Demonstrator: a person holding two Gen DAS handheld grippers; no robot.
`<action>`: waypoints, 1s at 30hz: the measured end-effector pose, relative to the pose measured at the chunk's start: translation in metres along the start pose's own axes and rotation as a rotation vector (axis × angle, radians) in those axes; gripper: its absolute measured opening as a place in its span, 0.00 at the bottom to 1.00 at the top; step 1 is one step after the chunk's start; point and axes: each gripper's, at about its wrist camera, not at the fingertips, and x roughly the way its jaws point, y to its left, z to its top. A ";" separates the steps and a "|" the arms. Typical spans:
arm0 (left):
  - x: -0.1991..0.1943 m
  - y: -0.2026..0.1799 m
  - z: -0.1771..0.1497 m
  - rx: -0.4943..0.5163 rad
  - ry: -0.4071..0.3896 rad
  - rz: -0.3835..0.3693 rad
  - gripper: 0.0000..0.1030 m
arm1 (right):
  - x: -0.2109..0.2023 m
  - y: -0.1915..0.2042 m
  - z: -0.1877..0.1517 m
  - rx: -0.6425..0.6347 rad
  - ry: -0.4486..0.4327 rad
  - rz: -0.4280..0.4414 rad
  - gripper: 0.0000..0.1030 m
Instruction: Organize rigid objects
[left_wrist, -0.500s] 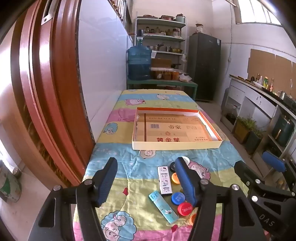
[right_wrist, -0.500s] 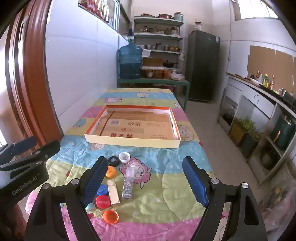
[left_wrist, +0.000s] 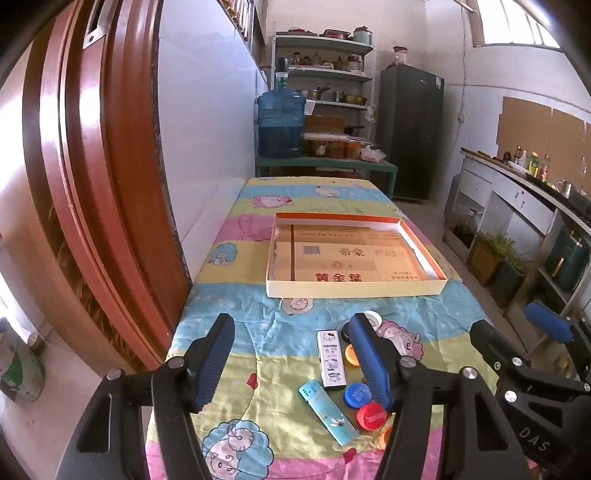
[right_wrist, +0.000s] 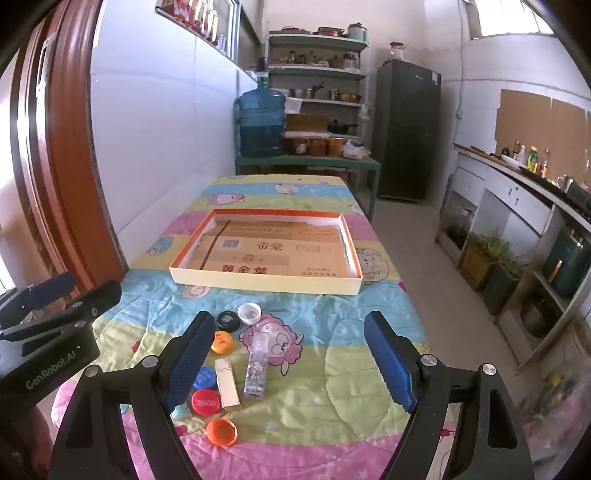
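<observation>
Hovering above the near end of the bench (left_wrist: 258, 369), the left claw (left_wrist: 291, 362) has its jaws spread wide with nothing between them. The right claw (right_wrist: 291, 362) is likewise fully spread and empty.

Task items lie in a cluster on the patterned cloth, near the front edge:
- white cartoon-print lighter (left_wrist: 331, 360) and light-blue lighter (left_wrist: 328, 413), just beside each other;
- clear lighter (right_wrist: 257, 363) and gold lighter (right_wrist: 227, 384), side by side;
- blue cap (right_wrist: 205, 378), partly hidden behind the right claw's left finger;
- red cap (right_wrist: 205, 402), two orange caps (right_wrist: 221, 431) (right_wrist: 222, 341), black cap (right_wrist: 228, 320), white cap (right_wrist: 249, 314).

Beyond the cluster sits the shallow cardboard tray (right_wrist: 266, 284), with no item inside. Cap lettering is too small to read.
</observation>
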 end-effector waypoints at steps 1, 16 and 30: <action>0.001 0.000 -0.001 0.000 0.001 0.003 0.63 | 0.001 0.000 0.000 0.000 0.001 0.001 0.81; -0.003 0.005 0.001 -0.009 -0.005 0.019 0.63 | 0.001 0.001 0.000 0.001 -0.001 0.002 0.81; -0.004 0.004 0.001 -0.009 -0.004 0.019 0.63 | 0.002 0.000 0.000 0.002 -0.001 0.001 0.81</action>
